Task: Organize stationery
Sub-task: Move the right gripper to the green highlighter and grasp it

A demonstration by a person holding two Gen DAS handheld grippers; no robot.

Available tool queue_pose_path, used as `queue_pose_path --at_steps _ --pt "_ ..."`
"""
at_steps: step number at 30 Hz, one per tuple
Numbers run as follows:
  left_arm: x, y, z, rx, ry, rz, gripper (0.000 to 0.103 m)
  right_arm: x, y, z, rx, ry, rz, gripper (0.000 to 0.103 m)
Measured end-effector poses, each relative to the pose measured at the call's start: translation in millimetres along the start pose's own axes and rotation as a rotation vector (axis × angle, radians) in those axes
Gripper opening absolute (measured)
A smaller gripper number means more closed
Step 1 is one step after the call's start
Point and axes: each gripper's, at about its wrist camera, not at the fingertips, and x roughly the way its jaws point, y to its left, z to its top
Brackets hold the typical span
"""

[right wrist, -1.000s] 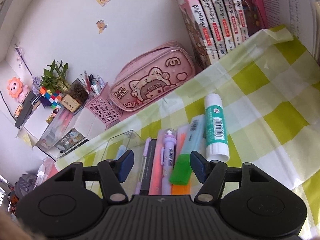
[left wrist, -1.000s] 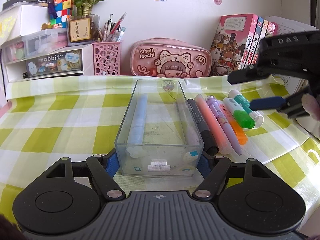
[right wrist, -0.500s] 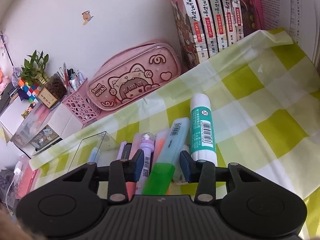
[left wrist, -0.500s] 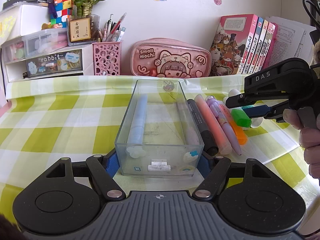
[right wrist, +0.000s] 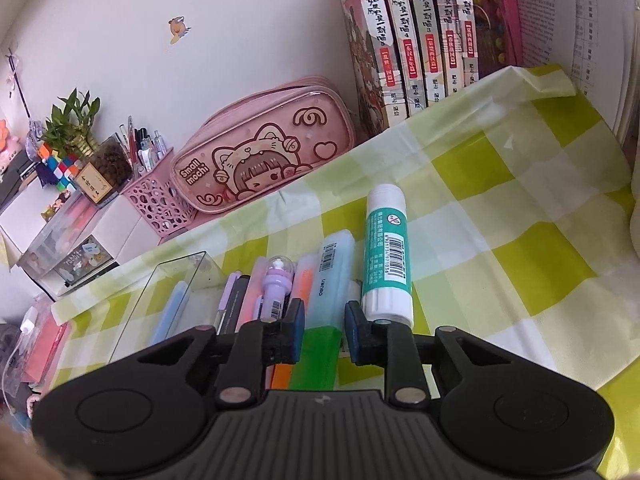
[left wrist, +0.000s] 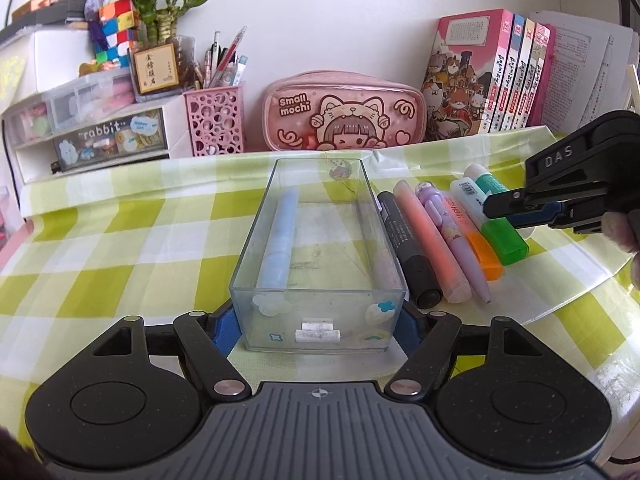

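Here, right hand-held gripper clamps green highlighter.

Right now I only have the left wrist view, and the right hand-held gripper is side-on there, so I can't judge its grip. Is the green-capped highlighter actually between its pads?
Observer: Yes. In the right wrist view, the right hand-held gripper is closed on the green-capped highlighter, with one pad against each side, near the cap.
Operator: Good. Is the glue stick caught in there too?
Observer: No. The glue stick lies just outside the nearer pad, alongside the highlighter and not between the pads.
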Motion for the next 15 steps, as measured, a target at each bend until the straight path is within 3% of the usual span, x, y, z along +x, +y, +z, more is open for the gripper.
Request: queue_pose_path --at_steps 4,9,15 --pt "0.3 0.0 4.4 0.033 -0.016 -0.001 0.073 -0.6 -2.1 3.1 0.003 0.008 -0.001 0.018" --pt "7.1 -3.7 4.1 0.108 -0.048 -0.01 0.073 8.7 4.3 5.2 -0.033 0.026 -0.014 0.027" --pt "10.1 9.4 3.5 0.02 -0.04 -0.081 0.073 19.2 29.5 0.8 -0.205 -0.006 -0.111 0.035"
